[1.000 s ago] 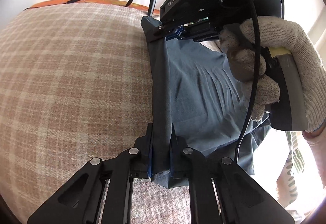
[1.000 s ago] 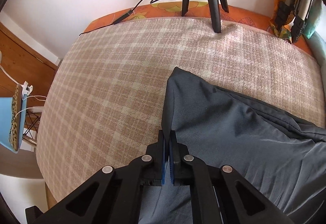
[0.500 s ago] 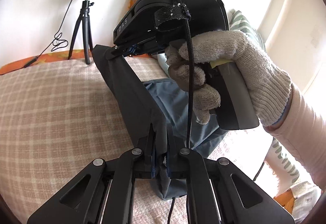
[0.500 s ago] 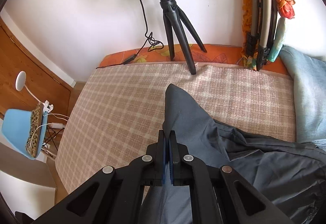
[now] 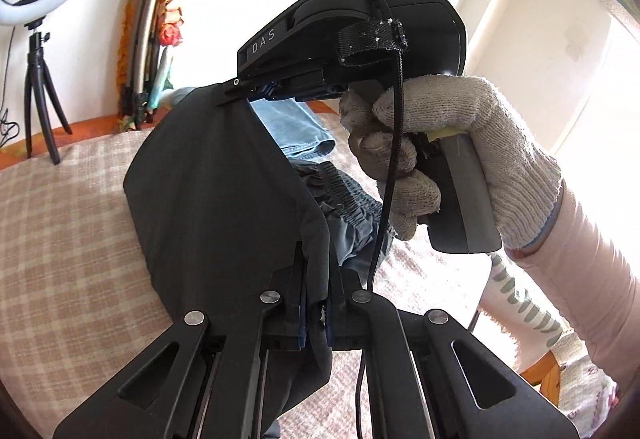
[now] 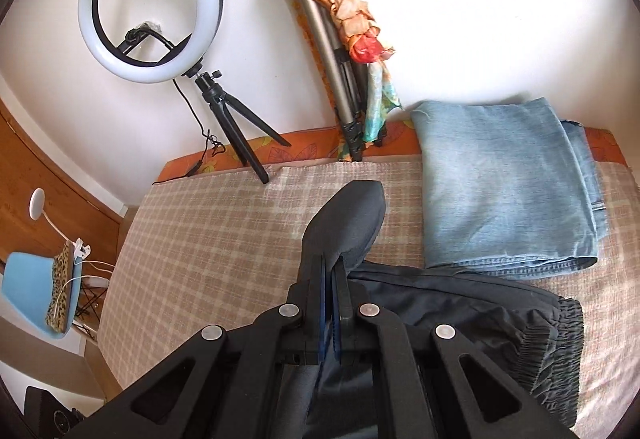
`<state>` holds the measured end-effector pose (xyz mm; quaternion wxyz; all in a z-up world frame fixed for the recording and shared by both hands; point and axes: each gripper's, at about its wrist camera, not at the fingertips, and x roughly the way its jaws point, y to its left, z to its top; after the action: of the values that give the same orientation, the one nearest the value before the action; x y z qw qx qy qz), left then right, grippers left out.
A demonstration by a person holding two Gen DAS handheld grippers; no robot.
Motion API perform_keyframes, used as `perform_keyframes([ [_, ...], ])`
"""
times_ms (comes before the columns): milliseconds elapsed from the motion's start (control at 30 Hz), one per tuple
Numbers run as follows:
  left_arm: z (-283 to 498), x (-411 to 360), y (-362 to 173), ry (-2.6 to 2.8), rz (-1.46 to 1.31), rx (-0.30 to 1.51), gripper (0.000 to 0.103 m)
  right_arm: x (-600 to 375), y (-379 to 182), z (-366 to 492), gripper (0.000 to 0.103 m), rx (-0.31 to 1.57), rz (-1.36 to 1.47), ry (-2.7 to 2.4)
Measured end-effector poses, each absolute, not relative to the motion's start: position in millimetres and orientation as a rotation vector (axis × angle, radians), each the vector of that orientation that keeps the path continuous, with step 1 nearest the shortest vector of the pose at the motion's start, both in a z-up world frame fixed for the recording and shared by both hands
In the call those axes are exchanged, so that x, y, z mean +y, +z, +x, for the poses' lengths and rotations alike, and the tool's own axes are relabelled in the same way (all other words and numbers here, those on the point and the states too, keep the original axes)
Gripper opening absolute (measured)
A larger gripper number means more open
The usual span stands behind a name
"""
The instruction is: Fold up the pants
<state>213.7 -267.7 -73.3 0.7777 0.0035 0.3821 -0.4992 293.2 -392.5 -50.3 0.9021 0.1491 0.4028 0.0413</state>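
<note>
Dark grey pants (image 5: 216,199) lie partly on a checked bed cover (image 5: 60,223), with their leg end lifted. My left gripper (image 5: 316,279) is shut on one corner of the leg hem. My right gripper (image 6: 330,279) is shut on the other corner, and its body shows in the left wrist view (image 5: 352,43), held by a gloved hand (image 5: 440,135). The fabric hangs taut between the two. The elastic waistband (image 6: 556,343) rests on the bed at the right.
Folded light-blue jeans (image 6: 508,183) lie at the back right of the bed. A ring light on a small tripod (image 6: 152,3) and a folded tripod wrapped in cloth (image 6: 344,39) stand against the wall. A blue chair (image 6: 36,287) is beyond the left edge.
Both grippers have lifted the pants hem up and carried it toward the waistband. The views have tilted up, so the ring light, wall and folded jeans now show.
</note>
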Motion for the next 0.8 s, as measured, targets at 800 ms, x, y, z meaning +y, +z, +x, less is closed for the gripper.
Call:
perform_keyframes([
  [800, 172, -410, -120, -1.253, 0.156, 0.968, 0.011, -580, -135, 243, 0.000, 0.890, 0.375, -0.206],
])
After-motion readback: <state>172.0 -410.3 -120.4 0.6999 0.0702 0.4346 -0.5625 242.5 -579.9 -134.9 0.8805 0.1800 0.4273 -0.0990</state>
